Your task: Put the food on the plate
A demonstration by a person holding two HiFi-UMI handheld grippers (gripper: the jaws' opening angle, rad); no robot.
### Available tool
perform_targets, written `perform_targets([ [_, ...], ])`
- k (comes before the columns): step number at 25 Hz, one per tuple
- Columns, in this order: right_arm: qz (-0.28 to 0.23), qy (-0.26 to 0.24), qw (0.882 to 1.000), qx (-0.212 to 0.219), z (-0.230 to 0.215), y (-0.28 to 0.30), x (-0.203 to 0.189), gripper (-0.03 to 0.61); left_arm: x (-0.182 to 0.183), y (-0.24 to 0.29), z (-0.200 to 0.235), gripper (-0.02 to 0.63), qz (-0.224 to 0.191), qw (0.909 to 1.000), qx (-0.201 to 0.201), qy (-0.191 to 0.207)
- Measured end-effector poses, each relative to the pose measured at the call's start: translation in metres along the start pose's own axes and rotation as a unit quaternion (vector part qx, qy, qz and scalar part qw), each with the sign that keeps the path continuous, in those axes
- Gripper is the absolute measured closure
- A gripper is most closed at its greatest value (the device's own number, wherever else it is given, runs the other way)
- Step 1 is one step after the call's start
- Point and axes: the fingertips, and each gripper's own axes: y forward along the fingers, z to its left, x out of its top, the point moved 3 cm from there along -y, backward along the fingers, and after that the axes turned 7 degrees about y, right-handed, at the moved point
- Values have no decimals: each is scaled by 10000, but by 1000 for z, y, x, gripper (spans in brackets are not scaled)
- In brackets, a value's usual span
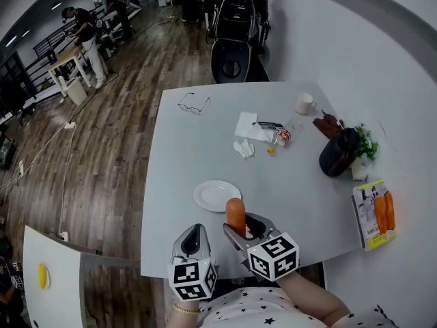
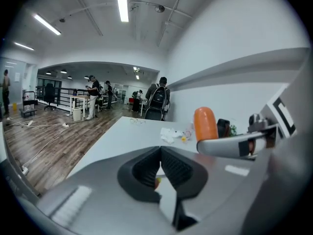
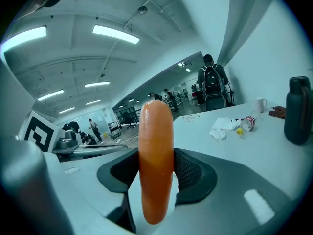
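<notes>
- My right claw (image 3: 156,173) has its ribbed pads pressed on both sides of an orange sausage (image 3: 156,146). The jaws stand wide, and the sausage is upright with both rounded ends sticking out of the grip.
- My left claw (image 2: 160,168) is closed pad to pad and holds nothing. It hangs just beside the right one over the table's near edge.
- The white plate (image 1: 208,198) lies empty near that same near edge of the grey table (image 1: 300,203). From the head view the sausage's top lines up with the plate's right rim, but I cannot tell how high above the plate it hangs.
- The task is not yet done, since the food is in my claw and not on the plate.
- The grip may slip. The sausage looks smooth and round, and it is held only across its middle, so a quick swing or tilt could let it pivot or slide out before it is over the plate.
- The release may go wrong. Let go while upright, the sausage would likely topple, and the shallow plate has little rim to stop it rolling onto the table or off the near edge.
- The plate may get knocked. It looks light, and a low approach by either claw could push it along the table.
</notes>
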Motion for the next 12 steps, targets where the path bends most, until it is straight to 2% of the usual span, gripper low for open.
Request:
perform_targets([
  [3,195,-250,9995,35,-6,8,1,362,-2,-4,0,606,11,10000,76,-37],
  [6,499,-734,9960,78,-16,22,4,362,-3,-6,0,606,39,9999,105,-56],
  [9,908,-1377,9863,57,-30,41,8,362,-5,-5,1,606,43,9999,108,-106],
  [12,1425,-1967,9700,87,-45,63,5,362,-5,0,2,606,42,9999,81,-96],
])
